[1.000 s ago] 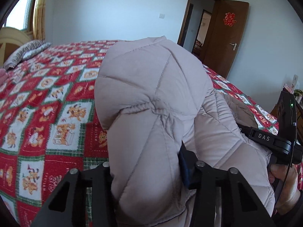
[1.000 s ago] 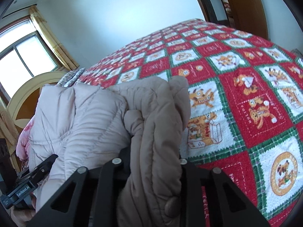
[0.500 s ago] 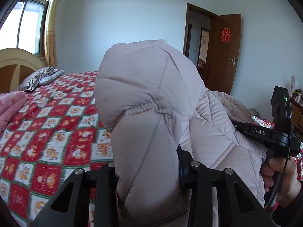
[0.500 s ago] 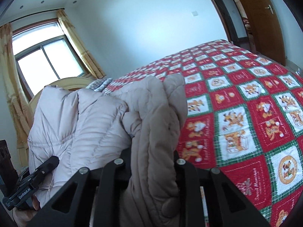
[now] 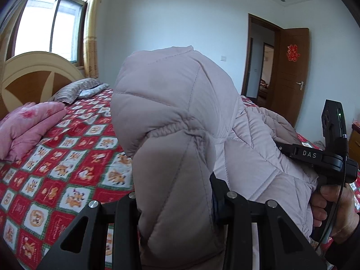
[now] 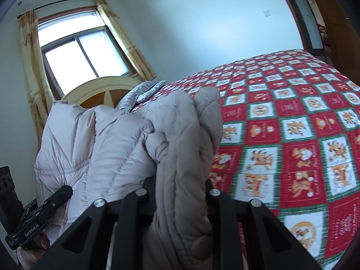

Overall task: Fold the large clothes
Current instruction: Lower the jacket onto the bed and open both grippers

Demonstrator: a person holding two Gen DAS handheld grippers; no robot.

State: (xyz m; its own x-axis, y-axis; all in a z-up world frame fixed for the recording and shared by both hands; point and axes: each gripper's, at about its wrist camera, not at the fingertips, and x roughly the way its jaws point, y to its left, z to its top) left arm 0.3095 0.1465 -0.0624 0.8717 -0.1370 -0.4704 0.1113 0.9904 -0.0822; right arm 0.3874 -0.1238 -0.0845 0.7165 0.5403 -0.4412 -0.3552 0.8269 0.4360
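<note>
A pale pink-beige quilted puffer jacket (image 5: 171,117) fills the middle of both views, lifted above the bed. My left gripper (image 5: 175,204) is shut on a thick fold of it; the fabric bulges up between its fingers. My right gripper (image 6: 180,193) is shut on another bunched edge of the jacket (image 6: 184,148). The right gripper's body shows at the right of the left wrist view (image 5: 315,157), held by a hand. The left gripper's body shows at the lower left of the right wrist view (image 6: 38,218). The fingertips of both are hidden in the fabric.
A bed with a red, green and white cartoon quilt (image 6: 292,135) lies below. A folded pink blanket (image 5: 27,126) and a striped pillow (image 5: 74,88) sit by the headboard (image 5: 33,74). A window (image 6: 83,56) is behind; an open brown door (image 5: 290,72) is at the right.
Both grippers have risen and tilted up with the jacket held in them. The bed has dropped lower in both views, and the window and headboard have come into sight.
</note>
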